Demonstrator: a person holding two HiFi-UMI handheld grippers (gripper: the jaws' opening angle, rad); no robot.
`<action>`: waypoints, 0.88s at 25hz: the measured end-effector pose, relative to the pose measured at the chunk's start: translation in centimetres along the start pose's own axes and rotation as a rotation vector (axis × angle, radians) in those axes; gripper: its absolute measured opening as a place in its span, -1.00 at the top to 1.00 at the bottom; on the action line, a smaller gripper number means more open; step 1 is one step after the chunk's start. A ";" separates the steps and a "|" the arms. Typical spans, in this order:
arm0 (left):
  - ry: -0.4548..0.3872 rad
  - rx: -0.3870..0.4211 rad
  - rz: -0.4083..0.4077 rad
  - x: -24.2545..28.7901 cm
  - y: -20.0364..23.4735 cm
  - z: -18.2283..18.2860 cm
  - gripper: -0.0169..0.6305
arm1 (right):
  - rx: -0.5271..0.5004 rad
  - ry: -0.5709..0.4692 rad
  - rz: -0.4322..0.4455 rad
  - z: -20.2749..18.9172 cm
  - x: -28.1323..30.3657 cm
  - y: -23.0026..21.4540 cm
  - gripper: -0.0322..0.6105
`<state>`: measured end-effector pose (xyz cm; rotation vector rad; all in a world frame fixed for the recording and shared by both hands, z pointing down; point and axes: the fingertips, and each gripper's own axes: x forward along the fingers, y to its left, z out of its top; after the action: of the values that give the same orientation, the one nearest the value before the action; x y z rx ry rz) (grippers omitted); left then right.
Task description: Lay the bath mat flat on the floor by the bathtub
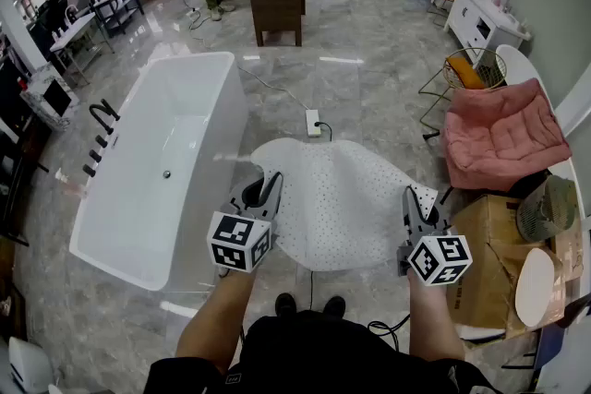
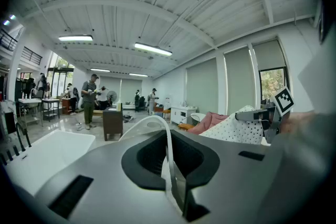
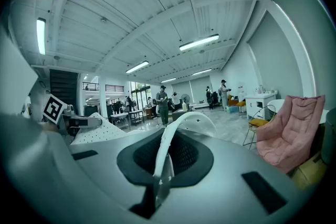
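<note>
Two grips: left tool (image 1: 266, 191) and right tool (image 1: 413, 201) each pinch a near corner of the bath mat (image 1: 342, 198), keeping it spread over the floor (image 1: 369, 78) beside the bathtub (image 1: 222, 120) so it should land flat.

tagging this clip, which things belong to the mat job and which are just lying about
Job: bath mat, gripped by left gripper and right gripper; bathtub; floor.
Lying about: pink chair, cardboard box, power strip, dark table, fan.
</note>
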<state>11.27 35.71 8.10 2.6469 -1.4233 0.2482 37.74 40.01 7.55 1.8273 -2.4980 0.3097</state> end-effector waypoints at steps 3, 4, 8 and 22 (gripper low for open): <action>0.003 0.000 0.001 0.2 -0.4 0.2 0.89 | -0.002 0.003 0.007 0.0 -0.2 -0.1 0.84; 0.004 0.001 0.002 0.3 -0.5 0.2 0.89 | -0.003 0.004 0.010 0.0 -0.2 -0.2 0.84; 0.008 0.002 0.004 0.8 -1.7 0.1 0.89 | 0.000 0.003 0.020 -0.2 -0.8 -1.0 0.84; 0.019 0.011 -0.001 3.3 -8.1 0.0 0.89 | 0.074 0.003 0.096 -1.4 -3.5 -5.4 0.83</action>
<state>19.85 37.48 8.49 2.6462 -1.4194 0.2803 43.84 42.00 9.19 1.7337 -2.6113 0.4132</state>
